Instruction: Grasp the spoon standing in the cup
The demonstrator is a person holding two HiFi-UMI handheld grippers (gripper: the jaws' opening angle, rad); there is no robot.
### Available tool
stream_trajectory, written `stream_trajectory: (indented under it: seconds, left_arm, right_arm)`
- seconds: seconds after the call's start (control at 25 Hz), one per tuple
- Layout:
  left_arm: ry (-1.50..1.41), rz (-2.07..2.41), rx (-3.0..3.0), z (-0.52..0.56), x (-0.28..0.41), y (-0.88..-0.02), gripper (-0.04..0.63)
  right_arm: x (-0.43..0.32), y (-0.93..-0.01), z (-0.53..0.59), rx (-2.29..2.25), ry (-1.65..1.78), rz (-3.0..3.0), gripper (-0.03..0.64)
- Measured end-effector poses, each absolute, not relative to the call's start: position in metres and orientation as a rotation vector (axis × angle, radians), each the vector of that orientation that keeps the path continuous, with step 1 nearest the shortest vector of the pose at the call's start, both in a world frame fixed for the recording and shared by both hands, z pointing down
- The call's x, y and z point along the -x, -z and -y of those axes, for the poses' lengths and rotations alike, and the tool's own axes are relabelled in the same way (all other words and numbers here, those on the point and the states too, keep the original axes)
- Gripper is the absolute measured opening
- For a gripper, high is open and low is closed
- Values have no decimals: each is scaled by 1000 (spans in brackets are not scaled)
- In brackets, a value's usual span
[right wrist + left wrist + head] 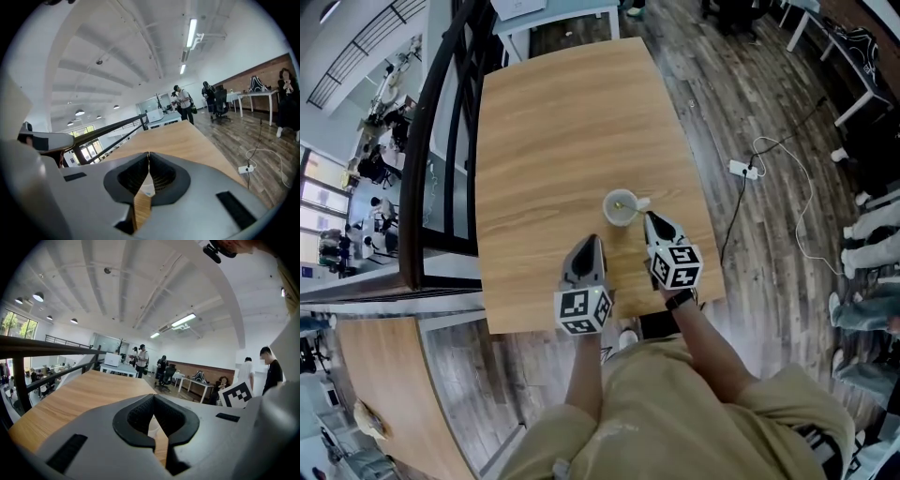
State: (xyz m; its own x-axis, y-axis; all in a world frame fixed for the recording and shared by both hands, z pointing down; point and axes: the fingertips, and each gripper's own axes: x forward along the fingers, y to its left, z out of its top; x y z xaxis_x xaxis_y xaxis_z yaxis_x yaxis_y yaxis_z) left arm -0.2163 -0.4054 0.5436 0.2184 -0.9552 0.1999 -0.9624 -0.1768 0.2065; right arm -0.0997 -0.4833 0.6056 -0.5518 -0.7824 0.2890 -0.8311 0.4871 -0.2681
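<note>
A white cup [619, 218] stands on the wooden table [553, 131] near its front right corner. The spoon [633, 202] leans from the cup over the right rim. My right gripper [647, 217] sits at that rim, shut, with a thin pale strip of the spoon's handle pinched between its tips [148, 154]. The cup [146, 190] shows pale below the jaws. My left gripper [591, 241] rests just left of and nearer than the cup, apart from it. It is shut and empty [153, 397], with the cup [153, 427] glimpsed through the gap under its tips.
A black railing [441, 141] runs along the table's left side, over a drop to a lower floor. A power strip with a white cable [741, 169] lies on the wooden floor to the right. A person's legs [872, 234] are at the far right. The table's front edge lies just behind both grippers.
</note>
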Motion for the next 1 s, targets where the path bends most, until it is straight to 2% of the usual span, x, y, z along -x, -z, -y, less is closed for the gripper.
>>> stream_trajectory:
  seconds: [0.24, 1.0]
  left_arm:
    - [-36, 1839, -2262, 381, 213, -522, 12]
    - [107, 2023, -2457, 295, 193, -403, 11]
  right_arm:
    - [97, -554, 452, -1425, -320, 2640, 18]
    - [61, -395, 337, -1603, 121, 2816, 18]
